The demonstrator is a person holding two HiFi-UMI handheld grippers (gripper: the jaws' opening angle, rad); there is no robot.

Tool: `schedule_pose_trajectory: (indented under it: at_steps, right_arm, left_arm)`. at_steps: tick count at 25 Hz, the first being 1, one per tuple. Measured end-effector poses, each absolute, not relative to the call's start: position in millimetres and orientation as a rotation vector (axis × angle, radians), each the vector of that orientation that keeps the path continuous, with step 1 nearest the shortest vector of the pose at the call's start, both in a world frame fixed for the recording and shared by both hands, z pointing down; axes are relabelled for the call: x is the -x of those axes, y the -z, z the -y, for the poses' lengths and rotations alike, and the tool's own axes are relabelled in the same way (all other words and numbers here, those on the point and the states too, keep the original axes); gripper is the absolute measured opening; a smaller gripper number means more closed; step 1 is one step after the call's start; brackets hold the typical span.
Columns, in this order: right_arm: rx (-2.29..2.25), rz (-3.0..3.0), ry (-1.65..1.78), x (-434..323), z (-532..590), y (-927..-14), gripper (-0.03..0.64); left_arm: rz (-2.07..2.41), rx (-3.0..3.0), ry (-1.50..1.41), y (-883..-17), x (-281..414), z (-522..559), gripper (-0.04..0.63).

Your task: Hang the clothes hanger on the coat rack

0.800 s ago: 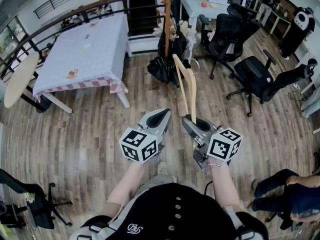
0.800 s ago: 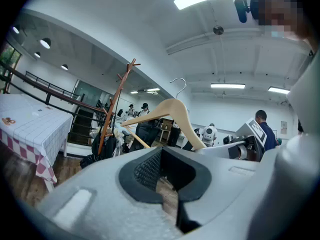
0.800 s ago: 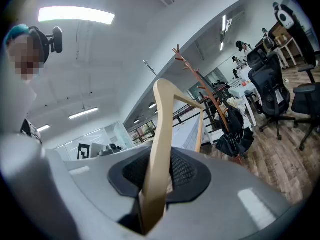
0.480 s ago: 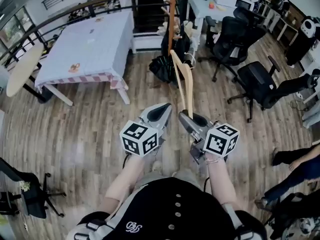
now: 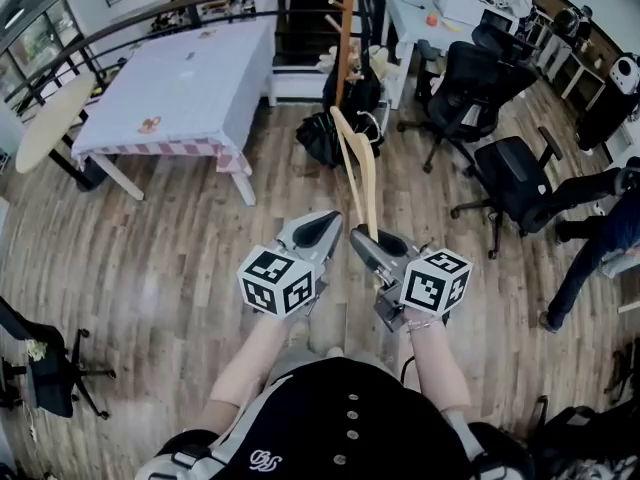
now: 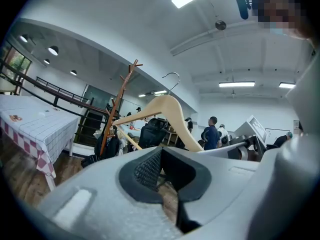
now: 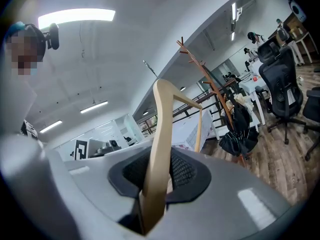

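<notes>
Up at the top middle of the head view stands the coat rack (image 5: 346,28), a tall brown pole with dark bags around its foot. It sits in almost the same spot as a moment ago and looks no bigger, so the person has hardly got closer to it. The big change is at the right edge: another person (image 5: 598,253), who was down low in the lower right corner, is now up on their feet and further up the frame.

Low in the middle of the frame are both tools. The right gripper (image 5: 360,238) is pinching one arm of the wooden hanger (image 5: 356,163). Its own view shows the pale wood running up between the two dark pads, squeezed tight. The hanger sticks up toward the rack, and its top end has slid a little to the left of where it was. Both tools have also drifted a bit up and left. The hanger's thin metal hook (image 6: 171,78) is free and points up. The left gripper (image 5: 328,224) sits just beside the right one, nearer the left of the frame. Its jaws come together to a point with nothing inside.

So the hanger is not on the rack yet — it is well apart from the pole. I think this is still the carrying part. The person likely has to walk closer, lift the hanger high and slip the hook over a peg.
</notes>
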State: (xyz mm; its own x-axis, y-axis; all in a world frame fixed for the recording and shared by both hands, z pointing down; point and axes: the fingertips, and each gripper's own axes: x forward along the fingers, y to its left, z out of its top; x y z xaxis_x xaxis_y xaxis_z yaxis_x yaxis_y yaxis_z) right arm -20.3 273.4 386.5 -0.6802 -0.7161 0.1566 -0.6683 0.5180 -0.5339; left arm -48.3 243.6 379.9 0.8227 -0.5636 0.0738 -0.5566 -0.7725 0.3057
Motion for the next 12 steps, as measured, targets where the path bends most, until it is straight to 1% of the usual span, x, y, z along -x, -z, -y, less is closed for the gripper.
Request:
schedule_pose_trajectory:
  at_steps: [12]
  right_arm:
    - [1.185, -2.643, 0.907, -2.2, -255.2, -387.6, 0.08]
  left_arm:
    - [0.905, -2.668, 0.041, -384.6, 39.8, -225.9, -0.006]
